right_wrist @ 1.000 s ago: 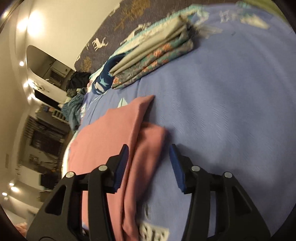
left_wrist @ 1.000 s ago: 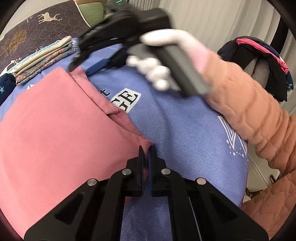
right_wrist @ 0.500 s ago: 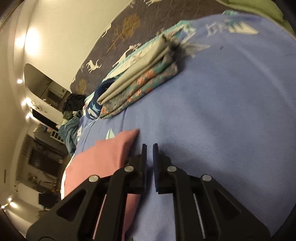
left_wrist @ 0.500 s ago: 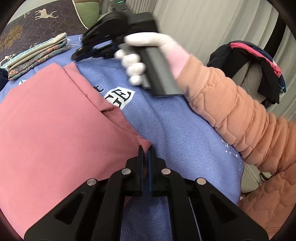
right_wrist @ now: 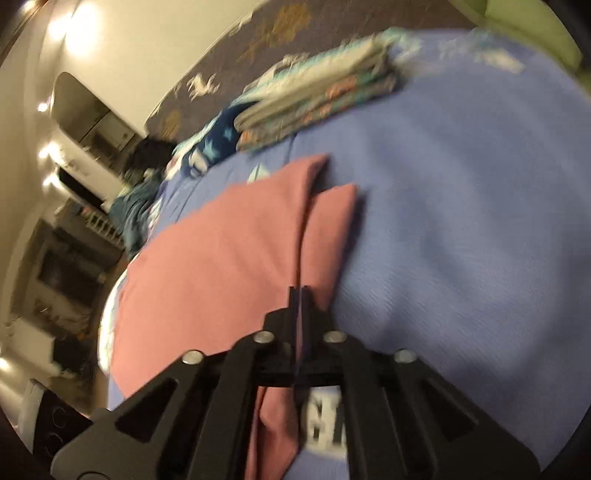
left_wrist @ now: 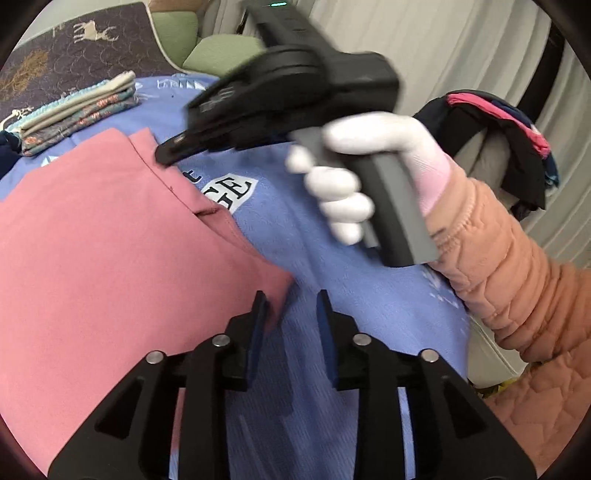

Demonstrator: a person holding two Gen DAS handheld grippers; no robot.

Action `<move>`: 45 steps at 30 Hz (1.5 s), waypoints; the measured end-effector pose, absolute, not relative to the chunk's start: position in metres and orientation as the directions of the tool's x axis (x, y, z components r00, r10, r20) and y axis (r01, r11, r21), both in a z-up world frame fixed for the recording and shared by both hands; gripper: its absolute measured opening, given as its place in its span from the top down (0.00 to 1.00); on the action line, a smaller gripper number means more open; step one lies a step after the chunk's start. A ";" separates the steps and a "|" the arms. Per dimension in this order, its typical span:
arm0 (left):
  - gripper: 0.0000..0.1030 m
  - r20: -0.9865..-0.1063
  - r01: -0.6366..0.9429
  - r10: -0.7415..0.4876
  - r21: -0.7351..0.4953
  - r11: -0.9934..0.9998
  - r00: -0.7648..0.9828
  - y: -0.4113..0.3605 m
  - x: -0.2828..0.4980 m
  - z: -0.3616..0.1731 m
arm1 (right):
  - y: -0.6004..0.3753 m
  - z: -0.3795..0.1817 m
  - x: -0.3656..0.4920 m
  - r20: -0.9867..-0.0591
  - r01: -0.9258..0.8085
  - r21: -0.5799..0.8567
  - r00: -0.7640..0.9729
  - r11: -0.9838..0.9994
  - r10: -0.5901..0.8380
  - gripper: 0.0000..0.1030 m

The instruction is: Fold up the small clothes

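Left tongs (left_wrist: 290, 314) released, fingers apart w/ the pink garment (left_wrist: 110, 258) corner just beside them. Right tongs (right_wrist: 298, 295) clenched; whether they pinch fabric, can't tell. Garment lies flat, matte knit, on a blue woven bedspread (left_wrist: 332, 314) w/ white lettering. Folded stack (left_wrist: 77, 110) of patterned cloths sits farther back, near a dark deer-print cover (left_wrist: 74, 48). Pale curtains (left_wrist: 461, 55) behind; dark clothes pile (left_wrist: 498, 140) at right. Warm wall lights (right_wrist: 85, 22) in rm.
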State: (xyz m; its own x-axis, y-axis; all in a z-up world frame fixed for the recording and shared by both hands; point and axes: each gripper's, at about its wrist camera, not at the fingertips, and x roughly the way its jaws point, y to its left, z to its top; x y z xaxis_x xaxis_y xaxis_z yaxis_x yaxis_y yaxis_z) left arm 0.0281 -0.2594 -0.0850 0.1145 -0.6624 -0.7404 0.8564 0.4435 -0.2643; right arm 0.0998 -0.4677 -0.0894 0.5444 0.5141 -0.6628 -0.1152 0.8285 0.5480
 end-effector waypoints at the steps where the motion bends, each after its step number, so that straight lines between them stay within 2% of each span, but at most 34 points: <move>1: 0.65 -0.736 0.858 -0.666 -0.261 0.442 0.120 -0.254 0.023 -0.081 | -0.465 -0.080 0.084 -0.631 -0.162 0.563 0.549 0.810 0.549 0.96; 3: 0.59 -0.722 0.860 -0.677 -0.248 0.447 0.143 -0.239 0.020 -0.076 | -0.455 -0.072 0.053 -0.587 -0.253 0.600 0.507 0.759 0.632 0.90; 5: 0.57 -0.705 0.846 -0.686 -0.246 0.472 0.178 -0.220 0.017 -0.068 | -0.442 -0.073 0.027 -0.612 -0.296 0.567 0.474 0.769 0.633 0.74; 7: 0.55 -0.688 0.813 -0.691 -0.261 0.521 0.222 -0.196 0.019 -0.064 | -0.433 -0.089 0.008 -0.716 -0.270 0.465 0.446 0.843 0.537 0.73; 8: 0.51 -0.678 0.779 -0.685 -0.267 0.567 0.266 -0.180 0.021 -0.062 | -0.428 -0.098 0.005 -0.756 -0.245 0.410 0.448 0.878 0.478 0.81; 10: 0.42 -0.665 0.713 -0.658 -0.264 0.649 0.353 -0.149 0.025 -0.059 | -0.438 -0.096 -0.003 -0.729 -0.229 0.416 0.494 0.880 0.474 0.81; 13: 0.41 -0.642 0.582 -0.596 -0.273 0.766 0.483 -0.090 0.026 -0.053 | -0.438 -0.075 -0.017 -0.739 -0.157 0.344 0.563 0.926 0.370 0.78; 15: 0.41 -0.607 0.475 -0.543 -0.290 0.831 0.580 -0.040 0.020 -0.045 | -0.422 -0.053 -0.031 -0.713 -0.211 0.275 0.610 0.938 0.346 0.78; 18: 0.39 -0.547 0.315 -0.440 -0.310 0.897 0.712 0.030 0.005 -0.033 | -0.370 -0.021 -0.047 -0.663 -0.343 0.174 0.652 0.923 0.368 0.68; 20: 0.39 -0.522 0.227 -0.376 -0.327 0.917 0.766 0.066 -0.008 -0.029 | -0.321 -0.009 -0.065 -0.636 -0.444 0.039 0.680 0.895 0.365 0.56; 21: 0.35 -0.516 0.186 -0.347 -0.337 0.923 0.784 0.083 -0.013 -0.029 | -0.298 -0.006 -0.073 -0.628 -0.492 -0.010 0.680 0.870 0.378 0.54; 22: 0.28 -0.516 0.127 -0.302 -0.346 0.929 0.801 0.103 -0.021 -0.031 | -0.267 -0.005 -0.078 -0.623 -0.558 -0.053 0.667 0.828 0.409 0.52; 23: 0.13 -0.519 0.083 -0.266 -0.349 0.933 0.812 0.113 -0.026 -0.033 | -0.243 -0.007 -0.083 -0.622 -0.603 -0.073 0.650 0.794 0.436 0.48; 24: 0.11 -0.517 0.039 -0.230 -0.353 0.935 0.825 0.124 -0.033 -0.035 | -0.223 -0.010 -0.089 -0.624 -0.645 -0.091 0.631 0.759 0.461 0.47; 26: 0.11 -0.513 0.017 -0.231 -0.387 0.922 0.827 0.141 -0.043 -0.041 | -0.175 -0.019 -0.102 -0.632 -0.709 -0.156 0.607 0.688 0.482 0.40; 29: 0.11 -0.515 0.007 -0.257 -0.438 0.899 0.818 0.153 -0.051 -0.051 | -0.119 -0.040 -0.104 -0.643 -0.739 -0.274 0.617 0.616 0.454 0.36; 31: 0.11 -0.514 0.008 -0.271 -0.456 0.890 0.814 0.157 -0.055 -0.057 | -0.097 -0.049 -0.099 -0.654 -0.752 -0.296 0.609 0.589 0.449 0.34; 33: 0.11 -0.513 0.016 -0.287 -0.469 0.883 0.809 0.163 -0.053 -0.063 | -0.081 -0.058 -0.090 -0.671 -0.757 -0.303 0.601 0.579 0.434 0.34; 39: 0.11 -0.520 0.020 -0.321 -0.503 0.864 0.791 0.176 -0.033 -0.079 | -0.042 -0.088 -0.080 -0.675 -0.704 -0.477 0.677 0.527 0.293 0.35; 43: 0.11 -0.509 0.027 -0.332 -0.516 0.856 0.795 0.184 -0.022 -0.078 | -0.020 -0.097 -0.076 -0.601 -0.611 -0.587 0.768 0.531 0.218 0.36; 45: 0.11 -0.501 0.033 -0.334 -0.518 0.855 0.799 0.186 -0.018 -0.077 | -0.012 -0.101 -0.074 -0.565 -0.570 -0.625 0.802 0.533 0.195 0.39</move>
